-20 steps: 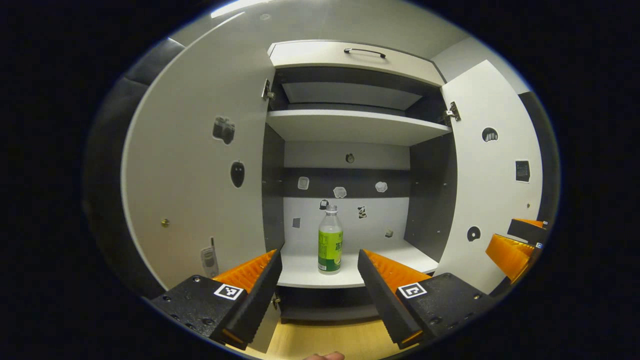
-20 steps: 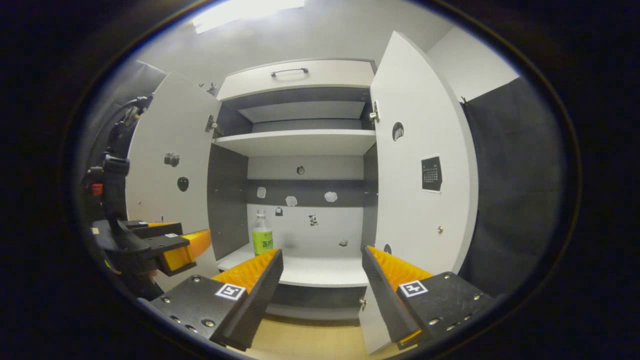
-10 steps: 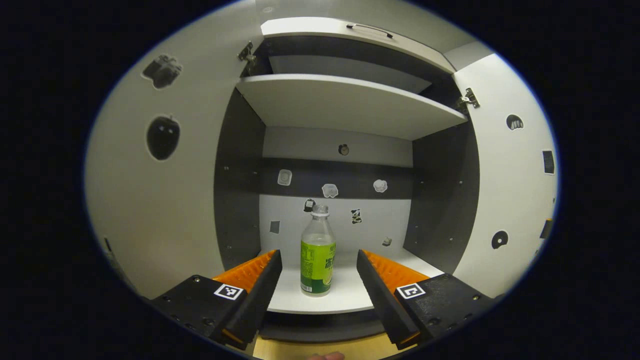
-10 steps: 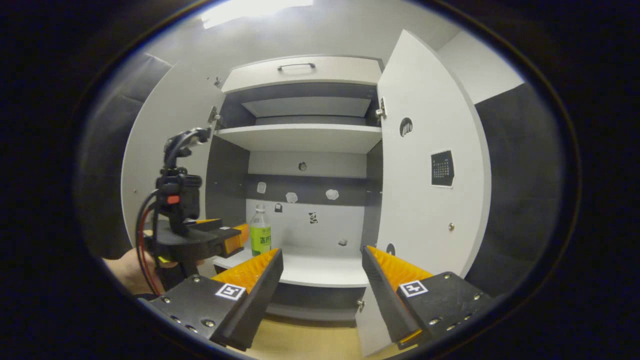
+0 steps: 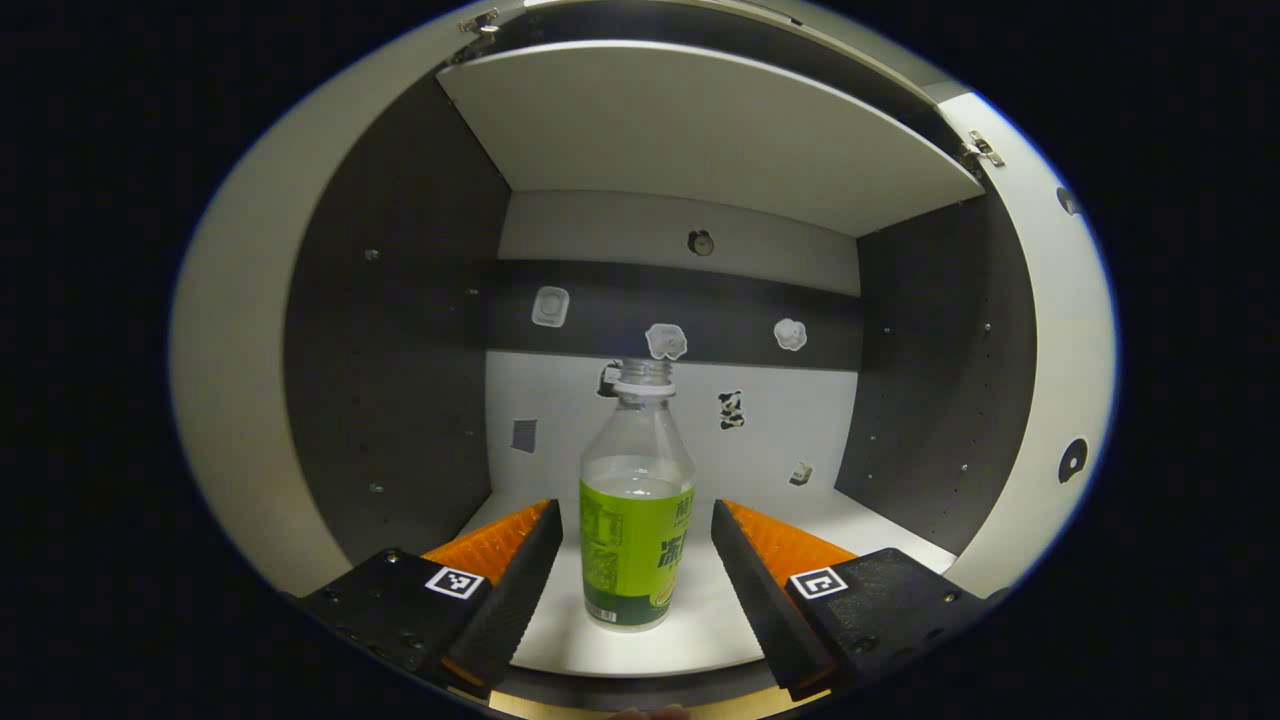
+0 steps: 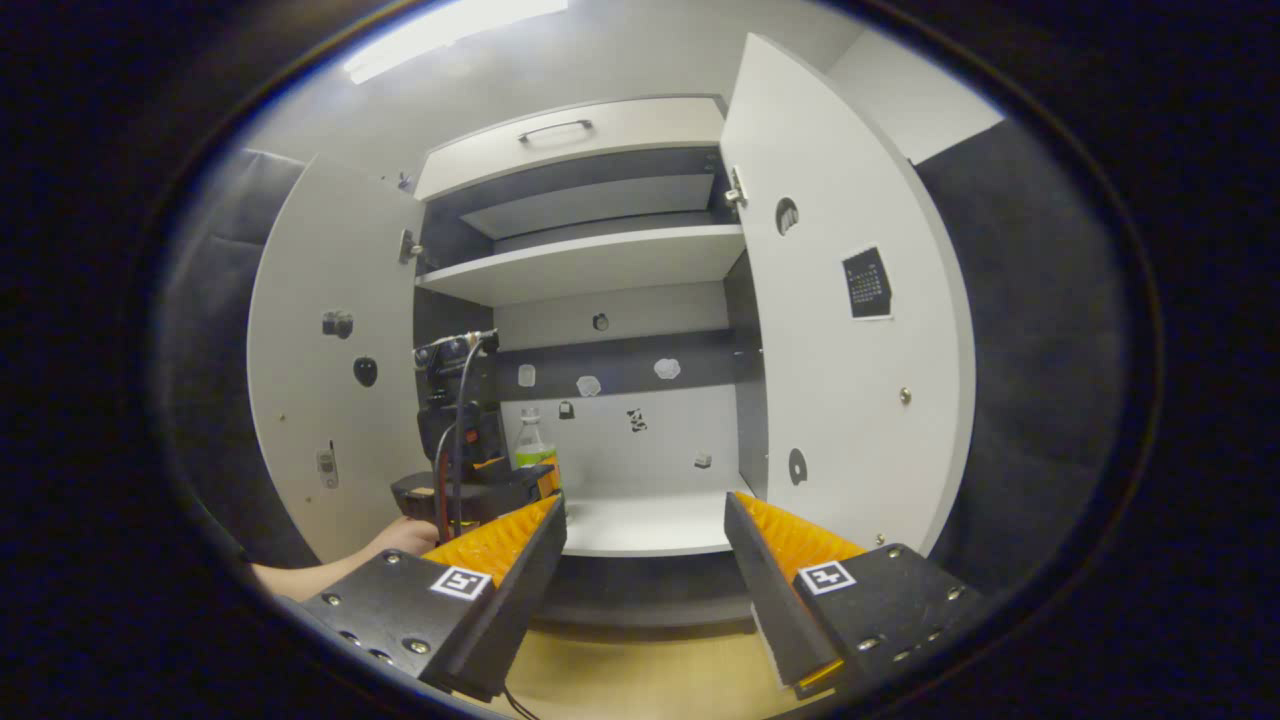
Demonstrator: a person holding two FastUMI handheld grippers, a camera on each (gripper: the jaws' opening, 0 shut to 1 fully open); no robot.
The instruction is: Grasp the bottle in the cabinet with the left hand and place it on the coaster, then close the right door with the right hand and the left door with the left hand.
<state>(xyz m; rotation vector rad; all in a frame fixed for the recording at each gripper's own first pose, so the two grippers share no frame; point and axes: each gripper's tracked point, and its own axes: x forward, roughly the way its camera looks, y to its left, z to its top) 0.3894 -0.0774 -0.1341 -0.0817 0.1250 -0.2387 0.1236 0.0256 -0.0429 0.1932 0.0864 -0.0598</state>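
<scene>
Left gripper (image 5: 636, 560) fingers spread wide either side of the upright bottle (image 5: 634, 520), not touching; right gripper (image 6: 645, 560) open too.

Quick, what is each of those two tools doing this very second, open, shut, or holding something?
Left tool: open, fingers either side of the clear plastic bottle with the green label, not pressing on it.
Right tool: open, holding nothing.

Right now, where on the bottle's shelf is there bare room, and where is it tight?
Bare shelf lies right of the bottle, out to the dark right wall, and behind it to the back panel. It is tight at the front, where the left hand-held gripper straddles the bottle with narrow gaps on both sides.
</scene>
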